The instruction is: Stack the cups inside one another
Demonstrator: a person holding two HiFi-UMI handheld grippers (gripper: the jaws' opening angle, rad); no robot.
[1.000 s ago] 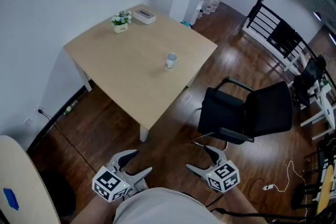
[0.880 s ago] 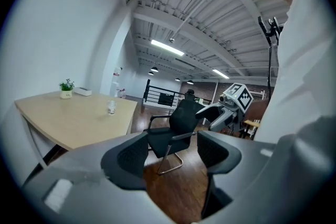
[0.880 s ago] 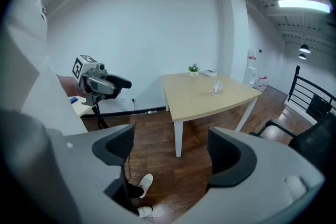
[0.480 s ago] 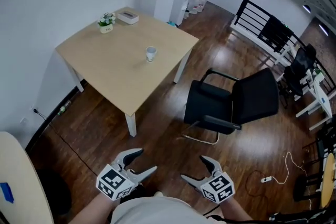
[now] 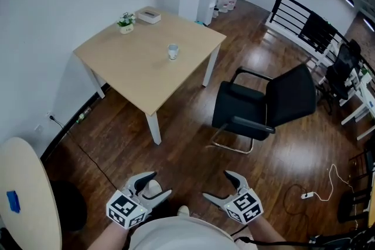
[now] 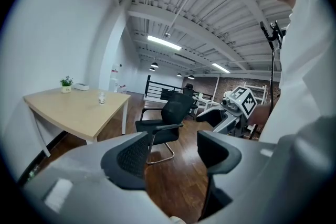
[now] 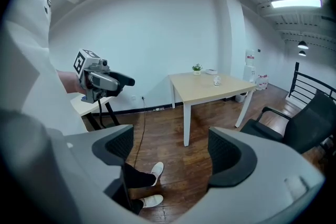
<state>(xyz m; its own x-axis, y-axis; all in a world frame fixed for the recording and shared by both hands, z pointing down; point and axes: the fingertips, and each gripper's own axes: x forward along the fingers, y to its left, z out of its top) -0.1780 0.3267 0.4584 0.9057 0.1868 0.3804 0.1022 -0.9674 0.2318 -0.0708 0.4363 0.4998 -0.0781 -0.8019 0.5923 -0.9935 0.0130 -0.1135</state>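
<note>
A small pale cup (image 5: pixel 173 52) stands alone near the middle of a light wooden table (image 5: pixel 129 67) far ahead; it also shows as a tiny cup (image 6: pixel 101 97) and cup (image 7: pixel 217 81) in the gripper views. Whether it is one cup or several nested I cannot tell. My left gripper (image 5: pixel 153 188) and right gripper (image 5: pixel 220 187) hang close to my body over the floor, far from the table. Both are open with nothing between their fingers.
A black office chair (image 5: pixel 266 111) stands right of the table. A potted plant (image 5: pixel 125 23) and a white box (image 5: pixel 149 14) sit at the table's far corner. A round pale table (image 5: pixel 26 196) is at my left. A black railing (image 5: pixel 304 26) runs at back right.
The view has shifted as I move; the table and chair sit a little differently in frame. Both grippers stay open and low near my body.
</note>
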